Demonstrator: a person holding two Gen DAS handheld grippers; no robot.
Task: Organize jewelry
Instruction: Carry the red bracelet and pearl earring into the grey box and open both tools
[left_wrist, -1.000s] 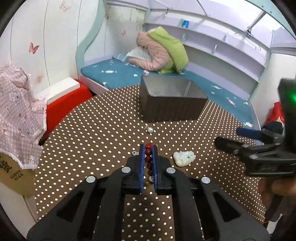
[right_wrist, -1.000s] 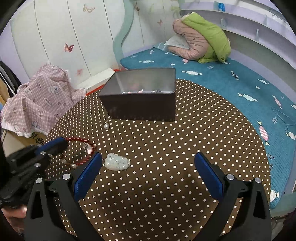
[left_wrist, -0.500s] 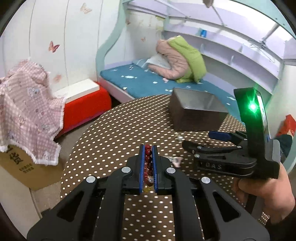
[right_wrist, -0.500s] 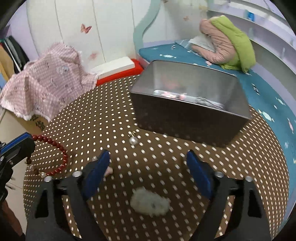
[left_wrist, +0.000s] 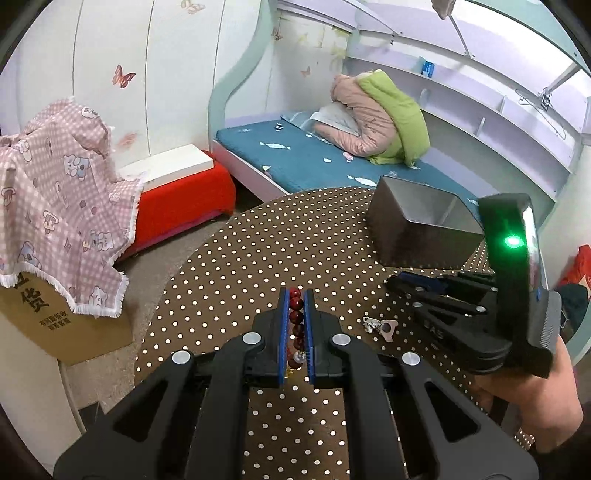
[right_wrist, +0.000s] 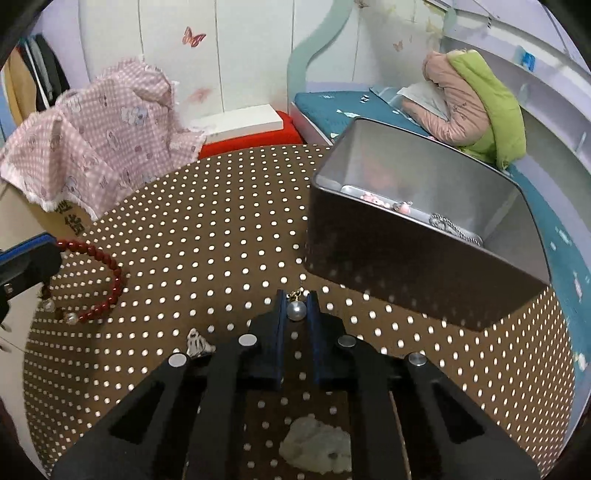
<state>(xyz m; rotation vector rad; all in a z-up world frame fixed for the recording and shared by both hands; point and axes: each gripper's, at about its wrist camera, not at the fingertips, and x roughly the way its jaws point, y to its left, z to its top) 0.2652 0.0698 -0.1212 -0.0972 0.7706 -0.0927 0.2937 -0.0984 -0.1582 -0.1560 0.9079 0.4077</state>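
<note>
My left gripper is shut on a red bead bracelet; the bracelet also shows hanging from it at the left of the right wrist view. My right gripper is shut on a pearl earring, just in front of the metal jewelry box, which also shows in the left wrist view. The box holds pink pieces and a silver chain. A small silver charm lies on the dotted table. A pale jade pendant lies under my right gripper.
The round brown dotted table ends close on the left. Beyond it are a cardboard box under a pink checked cloth, a red bench and a bed with a pink and green jacket. A small white charm lies beside my right gripper.
My right gripper moved forward toward the box and closed on the pearl earring. My left gripper drew back to the left with the bracelet in it.
</note>
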